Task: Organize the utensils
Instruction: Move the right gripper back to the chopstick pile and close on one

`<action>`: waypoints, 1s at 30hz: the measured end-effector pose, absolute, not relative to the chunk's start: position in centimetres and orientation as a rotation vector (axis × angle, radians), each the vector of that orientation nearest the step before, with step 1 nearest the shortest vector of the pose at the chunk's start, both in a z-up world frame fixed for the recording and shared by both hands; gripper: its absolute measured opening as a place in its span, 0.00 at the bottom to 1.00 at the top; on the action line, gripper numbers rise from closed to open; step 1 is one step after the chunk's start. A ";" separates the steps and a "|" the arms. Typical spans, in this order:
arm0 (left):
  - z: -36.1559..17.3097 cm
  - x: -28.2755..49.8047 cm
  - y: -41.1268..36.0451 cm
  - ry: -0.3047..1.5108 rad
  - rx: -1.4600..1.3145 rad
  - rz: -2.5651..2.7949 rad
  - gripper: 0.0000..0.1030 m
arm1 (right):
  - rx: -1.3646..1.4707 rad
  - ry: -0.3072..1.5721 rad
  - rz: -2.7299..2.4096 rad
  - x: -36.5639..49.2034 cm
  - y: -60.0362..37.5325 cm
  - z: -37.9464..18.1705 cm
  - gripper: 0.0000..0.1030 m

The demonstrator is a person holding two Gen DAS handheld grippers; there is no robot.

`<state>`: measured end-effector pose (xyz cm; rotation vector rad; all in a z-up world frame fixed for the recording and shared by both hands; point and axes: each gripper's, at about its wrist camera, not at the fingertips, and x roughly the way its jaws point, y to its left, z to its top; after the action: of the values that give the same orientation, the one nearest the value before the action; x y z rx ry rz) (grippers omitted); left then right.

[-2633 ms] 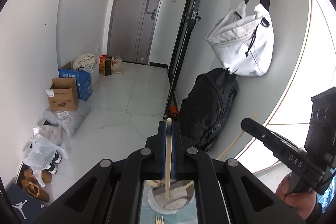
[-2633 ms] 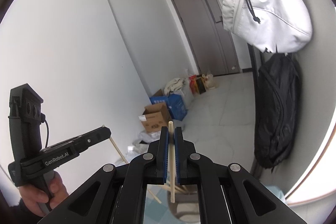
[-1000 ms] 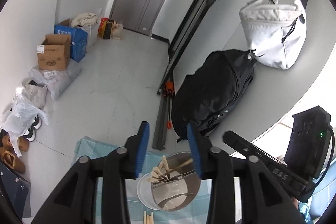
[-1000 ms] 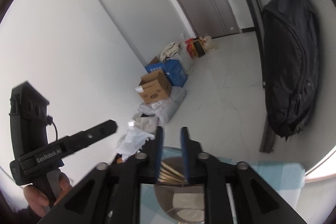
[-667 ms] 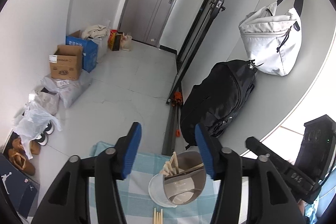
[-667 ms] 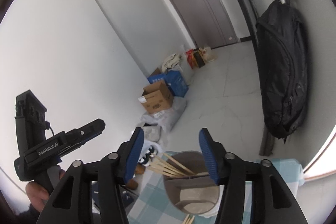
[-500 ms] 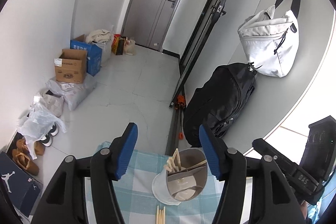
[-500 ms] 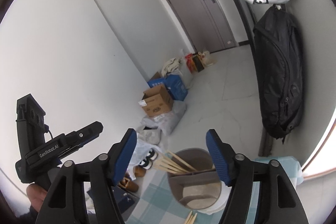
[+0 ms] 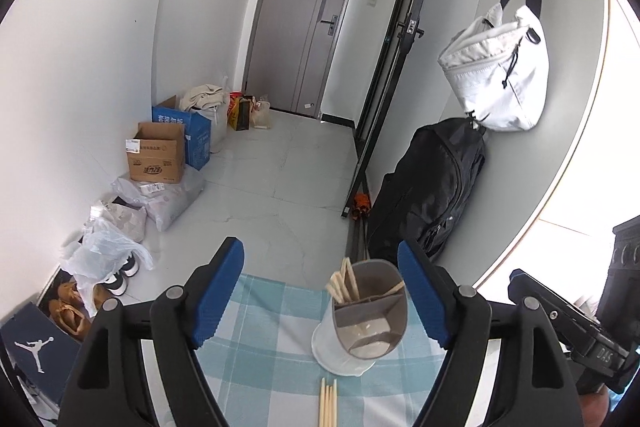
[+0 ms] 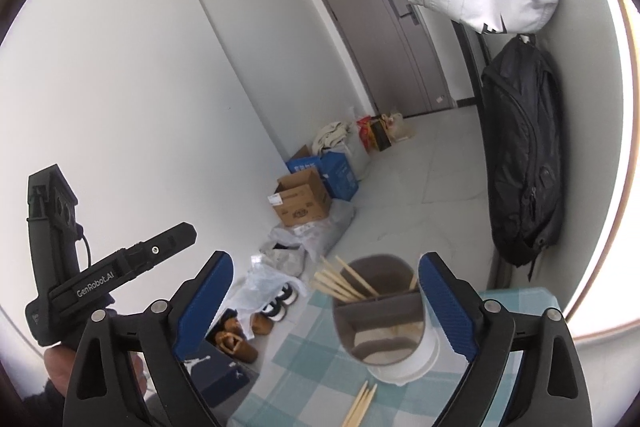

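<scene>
Both tongs, left [image 9: 320, 301] and right [image 10: 324, 303], opening, empty, above holder [image 9: 370, 311].

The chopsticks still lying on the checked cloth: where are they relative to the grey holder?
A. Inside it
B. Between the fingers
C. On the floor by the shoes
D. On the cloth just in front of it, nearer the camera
D: the loose chopsticks lie flat on the checked cloth, in front of the holder.

Both my grippers are matte black plastic. My left gripper [image 9: 320, 297] and my right gripper [image 10: 325, 305] each carry ribbed blue pads [image 9: 218, 293] and silver screws at the joints. White lettering reads "GenRobot.AI" on the left, what looks like "DAS" on the right. A thin black cable loops beside the left handle.
</scene>
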<state>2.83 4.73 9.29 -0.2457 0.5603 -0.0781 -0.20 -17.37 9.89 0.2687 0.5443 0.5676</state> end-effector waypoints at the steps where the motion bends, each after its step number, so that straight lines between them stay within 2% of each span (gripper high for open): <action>1: 9.1 2.6 4.6 0.560 -0.238 -0.072 0.74 | 0.266 0.546 0.566 -0.5 -17.4 9.6 0.94; 5: 8.1 1.6 4.3 0.567 -0.221 -0.067 0.82 | 0.264 0.547 0.555 -2.0 -17.9 8.2 0.96; 16: 4.6 -0.6 3.5 0.581 -0.179 -0.045 0.82 | 0.256 0.591 0.529 -4.3 -18.5 3.7 0.97; 25: -0.3 -0.1 3.6 0.649 -0.218 -0.034 0.82 | 0.214 0.673 0.535 -4.8 -17.8 -0.7 0.96; 27: -1.6 0.3 3.6 0.680 -0.219 -0.033 0.82 | 0.200 0.710 0.531 -4.5 -17.6 -1.9 0.95; 30: -3.3 0.9 3.8 0.730 -0.226 -0.033 0.82 | 0.185 0.785 0.527 -3.6 -17.0 -3.6 0.84</action>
<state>0.90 3.78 -3.34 -0.2256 0.7296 -0.0330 -3.57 -17.03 -3.65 0.1853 0.7851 0.5269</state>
